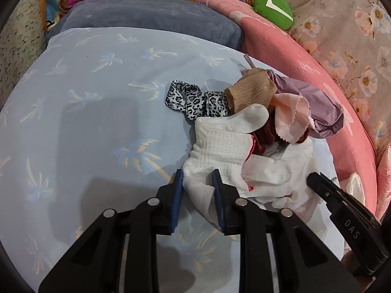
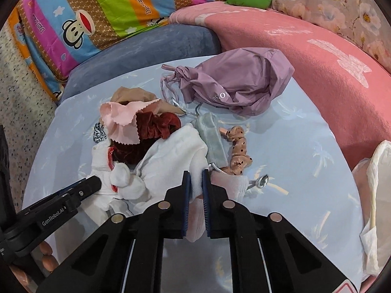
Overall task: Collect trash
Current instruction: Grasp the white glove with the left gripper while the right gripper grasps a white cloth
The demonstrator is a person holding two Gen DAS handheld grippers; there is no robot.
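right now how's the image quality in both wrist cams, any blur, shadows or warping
Left wrist view: sharp, fisheye bends the pink blanket edge, soft gripper shadows fall on the blue sheet. Right wrist view: also sharp, dark corners, the blue sheet's edges bow, no glare.

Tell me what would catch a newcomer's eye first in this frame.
First, the jumble of small fabric items heaped on the pale blue palm-print sheet: a white knitted glove with red trim, a dark red velvet scrunchie and a lilac drawstring bag behind them. Next, both grippers bite into the pile's near edge: the left gripper on the glove, the right gripper on white cloth. A bright striped cartoon-monkey quilt frames the back.
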